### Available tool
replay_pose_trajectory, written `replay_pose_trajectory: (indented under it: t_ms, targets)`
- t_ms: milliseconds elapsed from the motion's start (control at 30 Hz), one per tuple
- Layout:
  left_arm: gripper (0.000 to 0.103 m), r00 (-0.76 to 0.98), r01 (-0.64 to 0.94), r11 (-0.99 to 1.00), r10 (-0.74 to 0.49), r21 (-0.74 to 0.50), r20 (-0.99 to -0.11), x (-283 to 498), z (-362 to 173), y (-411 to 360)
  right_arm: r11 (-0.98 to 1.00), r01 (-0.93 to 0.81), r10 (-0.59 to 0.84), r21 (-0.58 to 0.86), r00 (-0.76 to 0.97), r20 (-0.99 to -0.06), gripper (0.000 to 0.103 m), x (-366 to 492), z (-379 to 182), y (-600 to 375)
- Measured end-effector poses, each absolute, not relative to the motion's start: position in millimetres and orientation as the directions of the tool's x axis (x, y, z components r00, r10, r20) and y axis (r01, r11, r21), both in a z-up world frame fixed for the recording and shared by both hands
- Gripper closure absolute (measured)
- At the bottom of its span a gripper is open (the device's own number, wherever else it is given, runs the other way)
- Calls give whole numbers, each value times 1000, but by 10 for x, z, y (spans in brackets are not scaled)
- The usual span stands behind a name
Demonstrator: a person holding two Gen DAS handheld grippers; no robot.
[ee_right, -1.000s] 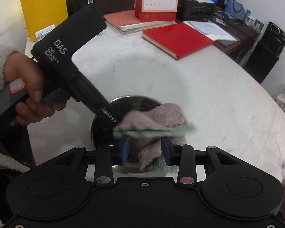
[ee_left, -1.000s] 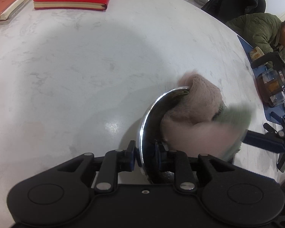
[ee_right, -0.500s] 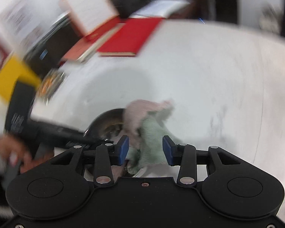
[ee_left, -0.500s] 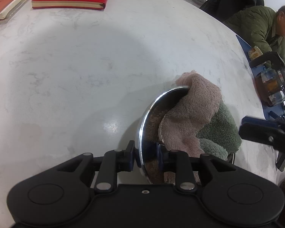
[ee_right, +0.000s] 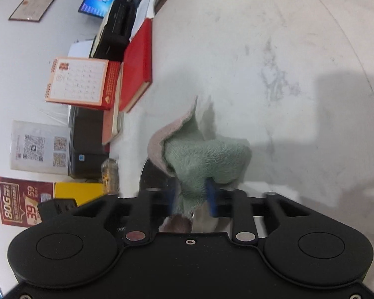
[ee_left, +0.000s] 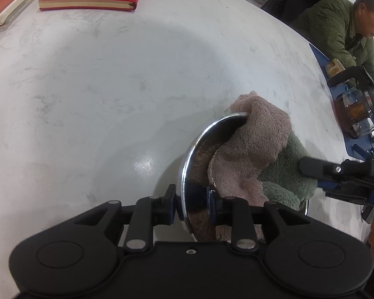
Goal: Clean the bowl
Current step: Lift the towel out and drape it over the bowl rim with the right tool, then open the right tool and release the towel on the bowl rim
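Steel bowl [ee_left: 199,154] low and right of centre on the tabletop [ee_left: 99,87], rim clamped in the left gripper [ee_left: 190,205]; right gripper [ee_right: 190,194], just closing, pinching the pink-green cloth [ee_left: 256,154] draped over the bowl's right side.

Two close wrist views, shared bowl [ee_left: 187,174]

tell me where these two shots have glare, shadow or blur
Left wrist view: sharp, a bright glare spot on the table, a broad soft shadow across it, shine along the bowl rim, edges bent by the fisheye. Right wrist view: rolled sideways, the right gripper fingers and the lower cloth smeared by motion, a blocky shadow at the right of the table.
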State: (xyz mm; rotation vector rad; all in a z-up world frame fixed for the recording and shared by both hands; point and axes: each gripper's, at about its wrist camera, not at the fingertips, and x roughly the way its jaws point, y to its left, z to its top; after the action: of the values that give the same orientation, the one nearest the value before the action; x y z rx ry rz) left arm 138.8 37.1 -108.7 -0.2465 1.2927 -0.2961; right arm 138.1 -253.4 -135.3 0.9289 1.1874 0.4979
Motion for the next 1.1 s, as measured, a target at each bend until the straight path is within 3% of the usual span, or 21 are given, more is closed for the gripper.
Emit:
replay_pose_trajectory:
  t_ms: [67,467,633,800,900,1033,1100]
  targets:
    - [78,244,78,938,-348,-339,-905,1394,-1085,367,540,125,762,832,348,-546,96,1396,-1358,-2555]
    - [76,222,91,943,-333,-320,-917,1456,-1085,336,451,113,765,885,463,-449,96,1614,-1373,-2854]
    - [76,219,88,945,-327,-315,-919,1475,-1090,335,481,148,748,864,445,-492,96,1673,-1513,-2897]
    - [76,222,85,946,-323,-312,-920,1481,-1096,345,608,114,686,785,422,-593,95,1708,-1533,-2818]
    - [76,223,86,947,-322,-311,-920,1486,-1095,341,704,31,639,709,407,-653,89,1686,-1413,-2746]
    - [76,226,94,946,-324,-311,-918,1496,-1101,322,777,-56,586,627,430,-687,68,1604,-1200,-2707]
    - [76,229,96,945,-327,-313,-917,1495,-1105,323,808,-74,550,585,450,-703,63,1551,-1083,-2712]
